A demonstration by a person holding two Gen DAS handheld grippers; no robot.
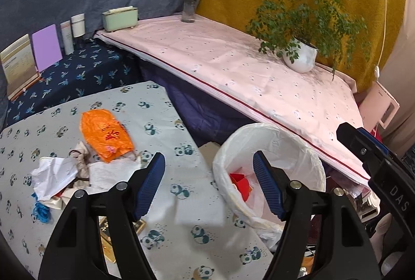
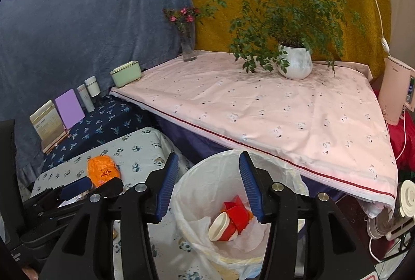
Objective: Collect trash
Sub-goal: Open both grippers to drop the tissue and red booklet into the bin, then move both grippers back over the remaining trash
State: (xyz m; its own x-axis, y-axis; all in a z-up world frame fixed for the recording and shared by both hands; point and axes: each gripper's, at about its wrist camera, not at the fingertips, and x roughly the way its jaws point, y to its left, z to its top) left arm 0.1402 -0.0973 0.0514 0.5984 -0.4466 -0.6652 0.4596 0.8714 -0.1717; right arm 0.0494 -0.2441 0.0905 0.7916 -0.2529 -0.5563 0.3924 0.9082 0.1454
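Note:
A bin lined with a white bag [image 1: 275, 150] [image 2: 207, 176] stands beside the panda-print table [image 1: 160, 103]. Red and white crumpled cups [image 2: 230, 220] [image 1: 240, 181] lie inside it. On the table lie an orange plastic bag [image 1: 103, 134] [image 2: 102, 171], crumpled white paper [image 1: 54, 173], beige scraps and a blue scrap [image 1: 40, 212]. My left gripper [image 1: 208, 184] is open and empty, straddling the table edge and bin rim. My right gripper [image 2: 208, 189] is open and empty above the bin.
A pink-clothed higher table [image 1: 259, 77] holds a potted plant [image 1: 301, 56], a flower vase [image 1: 190, 5] and a green box [image 1: 120, 18]. Bottles and cards [image 1: 46, 46] stand on the dark blue cloth at left. A pink appliance [image 2: 396, 90] stands at right.

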